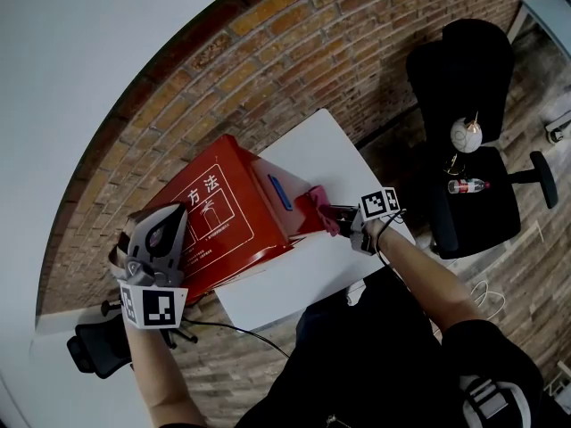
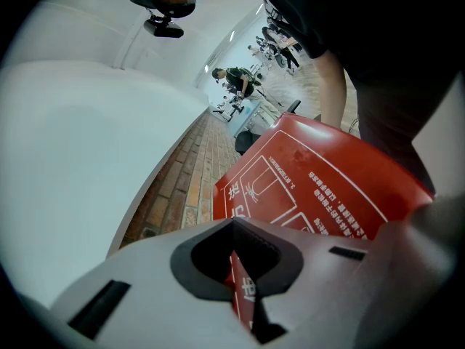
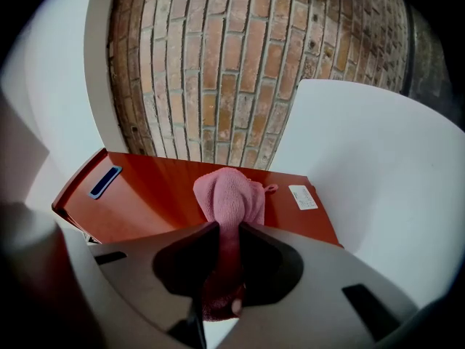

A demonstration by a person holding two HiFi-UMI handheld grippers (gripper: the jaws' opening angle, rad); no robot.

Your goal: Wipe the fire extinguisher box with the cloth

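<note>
At centre of the head view: red fire extinguisher box (image 1: 223,199) is standing on a white table (image 1: 303,279) before a brick wall (image 1: 294,52).
Left gripper (image 1: 169,226), at lower left, is clamping its closed jaws on a thin printed edge of the box, which is showing red between them in the left gripper view (image 2: 243,289). Right gripper (image 1: 335,217), right of centre, is gripping a pink cloth (image 3: 229,198) tightly; the cloth is pressing on the box's plain red face, between a blue handle (image 3: 105,181) and a white label (image 3: 303,197).
</note>
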